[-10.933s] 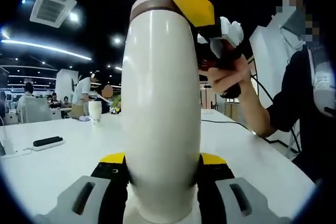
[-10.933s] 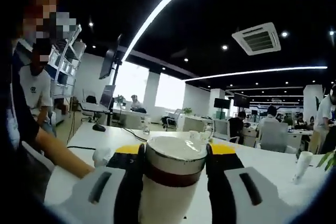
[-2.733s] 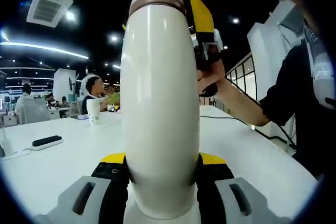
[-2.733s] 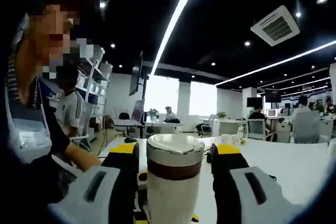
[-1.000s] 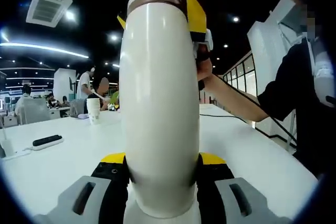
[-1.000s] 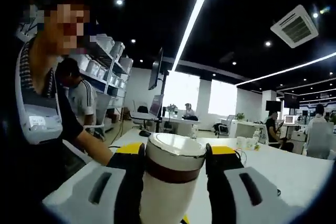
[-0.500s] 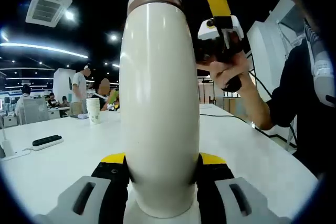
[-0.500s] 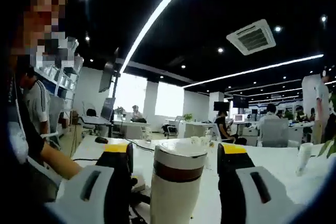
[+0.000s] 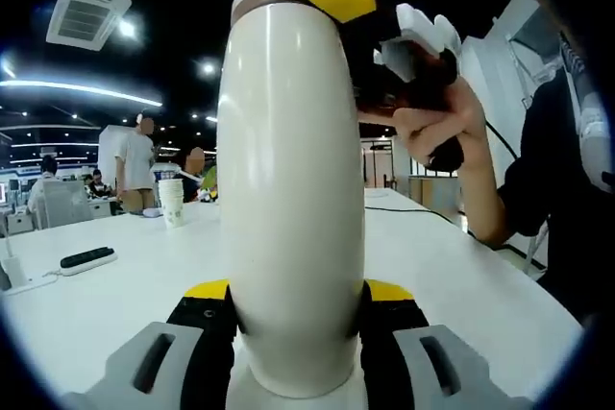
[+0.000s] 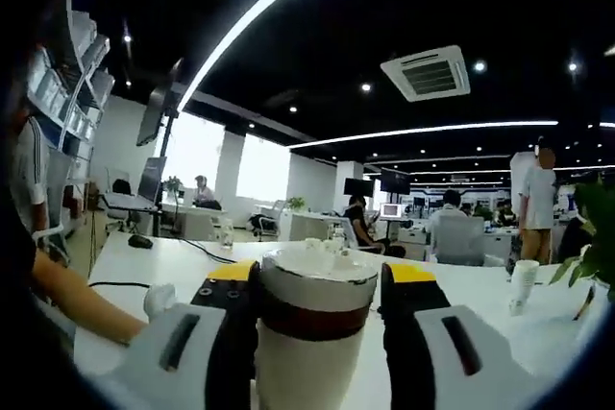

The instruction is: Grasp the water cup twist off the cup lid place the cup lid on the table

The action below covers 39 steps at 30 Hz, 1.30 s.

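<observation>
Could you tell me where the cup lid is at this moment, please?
The cup lid is still on top of the water cup; in the right gripper view, it sits centred between the right gripper fingers.

Cream water cup (image 9: 291,189), brown-banded cup lid (image 10: 317,290), yellow-tipped jaws

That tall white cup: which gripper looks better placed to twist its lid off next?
The right gripper. Its jaws already sit on either side of the cup lid, by the brown band. The left gripper is clamped low on the water cup body, holding it steady.
</observation>
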Available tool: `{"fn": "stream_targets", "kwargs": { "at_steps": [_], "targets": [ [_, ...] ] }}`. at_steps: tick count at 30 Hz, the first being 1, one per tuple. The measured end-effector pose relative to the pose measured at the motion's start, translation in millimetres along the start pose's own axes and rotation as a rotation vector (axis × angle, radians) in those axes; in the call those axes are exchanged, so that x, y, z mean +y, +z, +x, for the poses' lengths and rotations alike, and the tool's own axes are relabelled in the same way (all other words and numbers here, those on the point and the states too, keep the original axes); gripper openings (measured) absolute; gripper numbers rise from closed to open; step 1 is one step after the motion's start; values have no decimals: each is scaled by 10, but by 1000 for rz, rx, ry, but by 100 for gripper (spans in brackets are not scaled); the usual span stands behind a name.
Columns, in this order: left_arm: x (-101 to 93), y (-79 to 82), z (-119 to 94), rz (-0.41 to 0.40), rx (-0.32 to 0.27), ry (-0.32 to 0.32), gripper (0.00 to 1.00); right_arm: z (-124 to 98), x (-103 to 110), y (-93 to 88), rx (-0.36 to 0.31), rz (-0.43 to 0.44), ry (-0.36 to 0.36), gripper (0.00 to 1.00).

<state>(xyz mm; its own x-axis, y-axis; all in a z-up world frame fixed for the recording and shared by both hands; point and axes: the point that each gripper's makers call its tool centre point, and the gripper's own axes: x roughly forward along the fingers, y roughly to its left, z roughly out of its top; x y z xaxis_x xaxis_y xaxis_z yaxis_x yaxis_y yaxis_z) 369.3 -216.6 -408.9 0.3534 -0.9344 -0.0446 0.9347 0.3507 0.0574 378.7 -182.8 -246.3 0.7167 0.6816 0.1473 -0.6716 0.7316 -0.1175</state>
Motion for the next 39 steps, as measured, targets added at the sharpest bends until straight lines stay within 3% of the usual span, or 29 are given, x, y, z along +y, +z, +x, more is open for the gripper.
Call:
{"fn": "stream_targets", "kwargs": {
  "at_steps": [2,4,12,15,18,22,26,28,30,32,35,39],
  "targets": [
    [0,-2,-3,-1,1,-1,52,-15,-12,10,-3,-23,5,49],
    [0,-3,-2,1,1,-2,52,-27,9,13,-7,-11,60,49],
    [14,-7,3,0,2,-3,52,-45,128,11,-30,54,454,49],
    [7,-7,0,0,2,-4,52,-48,169,8,-38,38,555,49],
    [3,-9,-1,-1,2,-4,52,-35,194,10,-47,44,628,49],
    [-2,-11,-4,-1,3,-3,52,-24,203,10,-53,51,652,49],
    [-9,-13,-3,0,4,-3,52,-24,173,-4,-46,86,588,50],
    [-12,-13,-1,0,4,-4,52,-34,133,8,-51,115,512,51],
    [-3,-14,3,0,4,-4,52,-51,104,90,-76,244,431,58],
    [-4,-15,3,1,4,-4,52,-112,69,166,-104,287,317,62],
    [-7,-15,1,2,5,-3,52,-194,0,216,-121,252,150,61],
    [-6,-17,0,4,6,-2,52,-280,15,247,-123,38,-9,60]
  ]
}}
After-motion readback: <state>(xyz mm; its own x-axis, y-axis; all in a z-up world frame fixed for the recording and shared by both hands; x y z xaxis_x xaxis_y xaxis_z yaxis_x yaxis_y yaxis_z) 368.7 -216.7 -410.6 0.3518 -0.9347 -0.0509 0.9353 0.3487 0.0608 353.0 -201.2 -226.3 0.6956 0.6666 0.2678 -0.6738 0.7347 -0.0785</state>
